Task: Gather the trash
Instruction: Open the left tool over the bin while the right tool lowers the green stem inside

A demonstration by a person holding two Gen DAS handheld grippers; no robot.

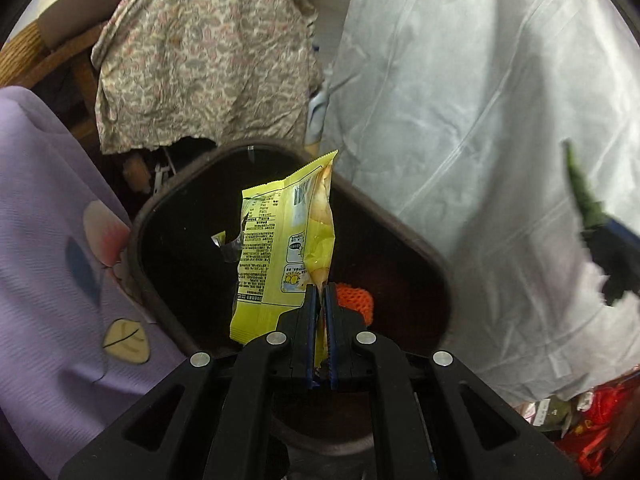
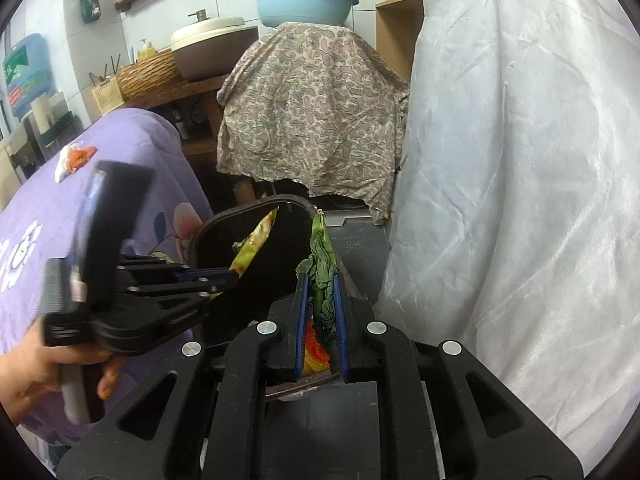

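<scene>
Left gripper [image 1: 320, 292] clamps a glossy yellow snack wrapper [image 1: 276, 248], flat and creased, held upright over the mouth of the dark rounded-square plastic bin [image 1: 416, 248]; an orange mesh net [image 1: 354, 300] lies inside. Right gripper [image 2: 320, 280] pinches a crumpled green wrapper [image 2: 322, 256] between 2 blue-padded fingers, just beside the bin's rim, with wrinkled white sheeting [image 2: 520, 160] at right

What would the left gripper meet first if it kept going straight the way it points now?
Probably the dark bin's inside. The left gripper, shut on the yellow wrapper, points into its open mouth, where an orange net lies; depth is unclear.
</scene>
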